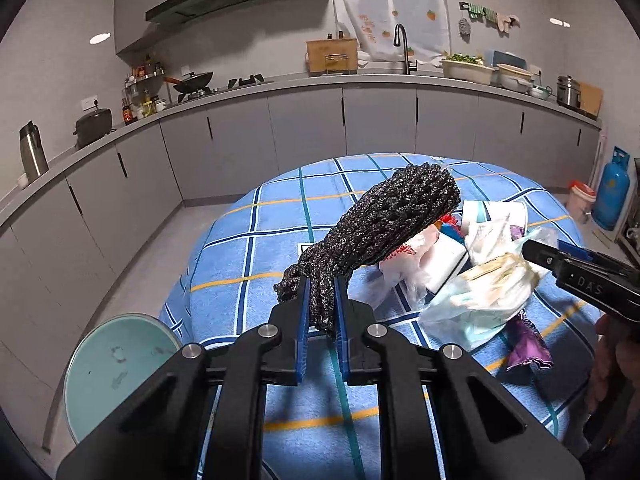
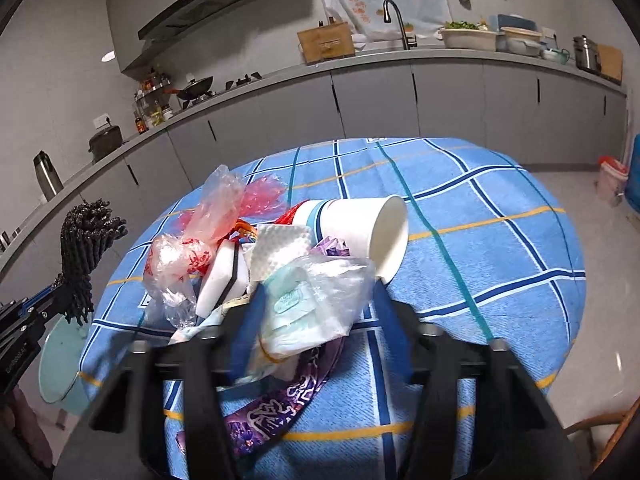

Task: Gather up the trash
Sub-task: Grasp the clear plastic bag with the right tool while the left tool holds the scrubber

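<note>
A kitchen with grey cabinets, and a round table [image 1: 256, 240] under a blue checked cloth.

The left gripper [image 1: 322, 308] is clamped narrowly on the lower end of a black, glittery bundle [image 1: 384, 216] of twisted strands. The bundle's long axis runs up and to the right from the pads [image 1: 304, 320], its frayed end pointing toward the far side of the table. It is held in the air above the cloth. From the right wrist camera the same bundle [image 2: 86, 248] stands nearly upright at the table's left edge, loose ends uppermost.

The right gripper [image 2: 320, 300] has its jaws wide, either side of a crumpled clear bag [image 2: 316, 300] with pale green and white contents. Whether the fingers touch it cannot be told.

The bag tops a trash pile on the cloth. Behind it, a white paper cup [image 2: 360, 232] lies on its side, mouth facing right. Left of it lie a white tissue [image 2: 280, 248], a white block [image 2: 220, 276] and red-printed clear plastic [image 2: 180, 260]. A purple wrapper [image 2: 276, 412] stretches toward the camera.

A pale green bin [image 1: 116, 368] stands beside the table at lower left.
</note>
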Demonstrator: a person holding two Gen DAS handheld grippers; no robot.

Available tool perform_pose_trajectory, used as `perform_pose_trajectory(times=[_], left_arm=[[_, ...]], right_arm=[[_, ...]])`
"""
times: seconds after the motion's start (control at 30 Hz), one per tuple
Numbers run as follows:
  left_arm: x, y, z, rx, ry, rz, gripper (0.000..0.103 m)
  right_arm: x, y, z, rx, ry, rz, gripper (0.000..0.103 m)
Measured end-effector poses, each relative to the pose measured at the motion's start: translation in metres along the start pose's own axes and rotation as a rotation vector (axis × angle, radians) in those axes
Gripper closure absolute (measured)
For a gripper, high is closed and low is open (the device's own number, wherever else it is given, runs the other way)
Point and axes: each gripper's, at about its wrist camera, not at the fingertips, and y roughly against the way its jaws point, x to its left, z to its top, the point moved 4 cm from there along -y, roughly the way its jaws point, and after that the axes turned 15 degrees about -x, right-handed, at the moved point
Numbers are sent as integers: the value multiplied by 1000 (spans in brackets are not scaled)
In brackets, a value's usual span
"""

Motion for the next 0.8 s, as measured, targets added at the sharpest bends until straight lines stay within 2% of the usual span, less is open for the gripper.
perform_pose_trajectory(times=[0.13,0.43,0.8], left_arm=[[-1,2,2,-7,0,-3,91],[6,27,15,-50,9,15,91],[36,55,15,-70,37,90,91]], right_arm=[[3,4,1,-9,10,8,72],[29,35,15,-72,83,38,80],[52,72,36,-165,146,56,81]])
